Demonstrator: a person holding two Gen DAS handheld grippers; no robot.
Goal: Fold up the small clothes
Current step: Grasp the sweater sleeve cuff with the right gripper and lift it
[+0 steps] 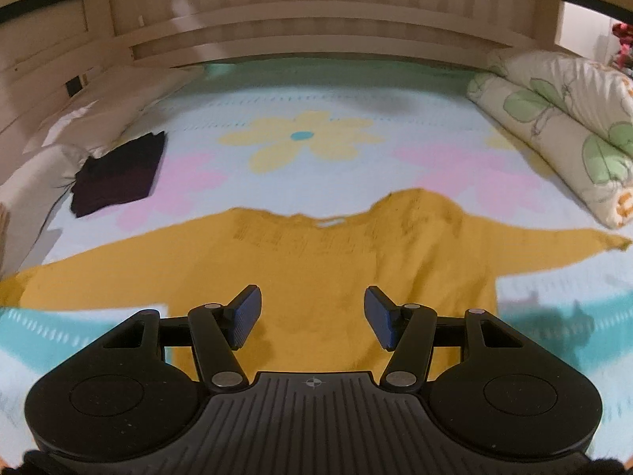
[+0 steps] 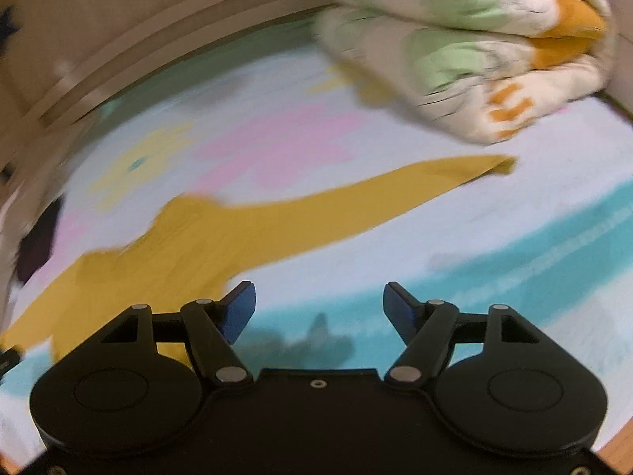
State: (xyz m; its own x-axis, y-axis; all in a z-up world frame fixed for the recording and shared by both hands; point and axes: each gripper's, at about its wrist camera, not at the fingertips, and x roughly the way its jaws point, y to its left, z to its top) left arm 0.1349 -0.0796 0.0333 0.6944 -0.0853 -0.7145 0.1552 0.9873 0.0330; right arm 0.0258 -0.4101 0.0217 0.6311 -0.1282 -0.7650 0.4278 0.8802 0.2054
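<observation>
A flowered bedsheet (image 1: 316, 99) covers the bed. A mustard sweater (image 1: 316, 253) lies flat on it, sleeves spread toward 9 and 3 o'clock. A rolled floral quilt (image 1: 561, 126) sits at 2 o'clock, a folded dark garment (image 1: 118, 174) at 10. The left gripper (image 1: 312, 316) hovers over the sweater's lower body, jaws wide apart, empty. The right gripper (image 2: 319, 312), equally wide and empty, hangs above bare sheet, the sweater at its 10 o'clock.

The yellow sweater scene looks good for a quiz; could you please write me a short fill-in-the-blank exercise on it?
1. The yellow sweater lies flat with both sleeves spread ____.
2. Both the left gripper and right gripper are ____.
3. The folded dark garment lies to the sweater's ____ in the left wrist view.

Missing words: out; open; left
</observation>
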